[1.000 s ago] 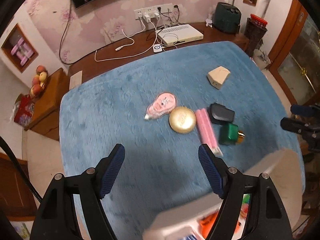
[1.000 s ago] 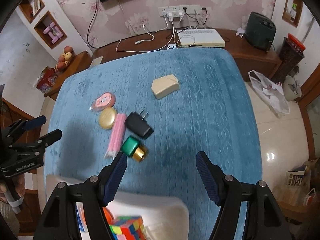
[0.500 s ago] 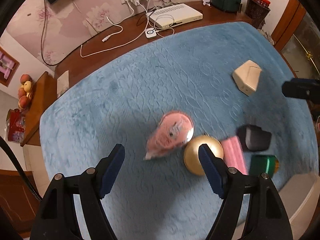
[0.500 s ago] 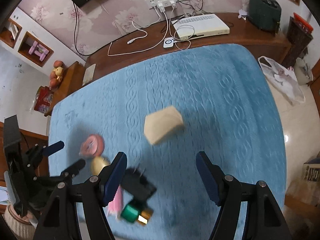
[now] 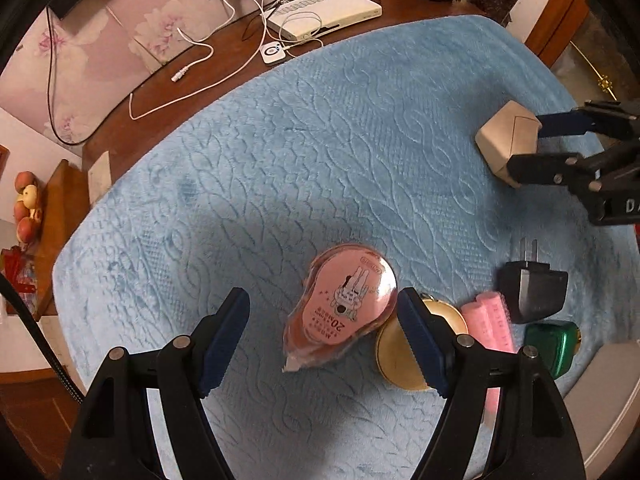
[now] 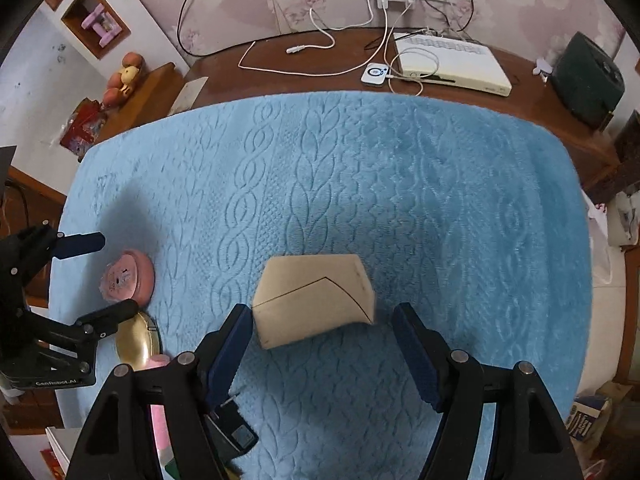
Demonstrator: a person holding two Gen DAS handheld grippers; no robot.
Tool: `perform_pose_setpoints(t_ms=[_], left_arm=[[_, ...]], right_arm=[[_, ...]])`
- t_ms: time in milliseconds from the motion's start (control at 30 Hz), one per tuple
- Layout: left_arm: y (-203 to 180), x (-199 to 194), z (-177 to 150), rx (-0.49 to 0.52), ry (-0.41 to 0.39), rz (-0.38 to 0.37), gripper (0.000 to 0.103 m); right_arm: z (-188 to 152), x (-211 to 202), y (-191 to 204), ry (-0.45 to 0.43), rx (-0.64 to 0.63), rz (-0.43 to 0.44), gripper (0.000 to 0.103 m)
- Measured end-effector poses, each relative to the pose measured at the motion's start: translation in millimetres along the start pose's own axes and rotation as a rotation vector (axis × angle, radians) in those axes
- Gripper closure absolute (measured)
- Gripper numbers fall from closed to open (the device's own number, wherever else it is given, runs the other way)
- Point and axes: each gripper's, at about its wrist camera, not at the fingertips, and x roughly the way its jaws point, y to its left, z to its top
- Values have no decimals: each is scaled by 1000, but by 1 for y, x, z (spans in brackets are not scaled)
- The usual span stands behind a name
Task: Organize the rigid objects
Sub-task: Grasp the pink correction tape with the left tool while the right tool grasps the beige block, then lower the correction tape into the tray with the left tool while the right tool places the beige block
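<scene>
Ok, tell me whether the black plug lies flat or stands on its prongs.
Flat. The black plug lies on its side on the blue blanket, its two prongs level, pointing away along the cloth.

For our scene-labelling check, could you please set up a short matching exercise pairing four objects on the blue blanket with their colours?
Things:
1. wrapped correction tape
2. round compact
3. plug adapter
4. angular box

Colours:
a. black
b. beige
c. pink
d. gold

Pairs: 1-c, 2-d, 3-a, 4-b
</scene>
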Motion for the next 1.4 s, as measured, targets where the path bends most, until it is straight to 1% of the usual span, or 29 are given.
perform_pose_setpoints(t_ms=[200, 267, 333, 400, 433, 467, 500, 533, 567, 667, 833, 967, 1133, 1267, 1400], left_arm=[[-1, 9, 9, 7, 23, -2, 24], [-3, 17, 10, 5, 53, 10, 24], [-4, 18, 10, 5, 40, 15, 22], [-5, 18, 9, 5, 37, 17, 23], [-5, 18, 9, 5, 35, 17, 23], [-5, 17, 8, 7, 31, 6, 29], [-7, 17, 8, 8, 30, -8, 40], [-9, 14, 7, 9, 28, -32, 46], [-12, 12, 5, 11, 26, -21, 47], [-21, 10, 3, 22, 8, 25, 48], [-22, 2, -2, -8, -3, 69, 48], [-19, -16, -13, -20, -20, 85, 48], [-15, -51, -29, -41, -44, 87, 48], [-20, -90, -44, -41, -91, 68, 48], [-32, -127, -64, -30, -135, 45, 48]], right_arm=[[0, 7, 12, -12, -78, -80, 29], [-1, 8, 16, -16, -102, -103, 29], [-3, 9, 19, -23, -129, -124, 30], [-5, 7, 21, -36, -141, -134, 37], [-6, 6, 21, -37, -139, -133, 39], [-6, 6, 20, -37, -131, -130, 39], [-6, 5, 19, -41, -124, -129, 39], [-7, 5, 18, -43, -115, -126, 39], [-7, 4, 17, -43, -106, -121, 39], [-10, -2, 17, -53, -88, -116, 39], [-19, -21, 22, -79, -60, -103, 40], [-31, -44, 27, -112, -47, -102, 40], [-52, -85, 34, -164, -8, -79, 40], [-77, -124, 45, -222, 16, -53, 39], [-109, -156, 62, -254, 23, -46, 40]])
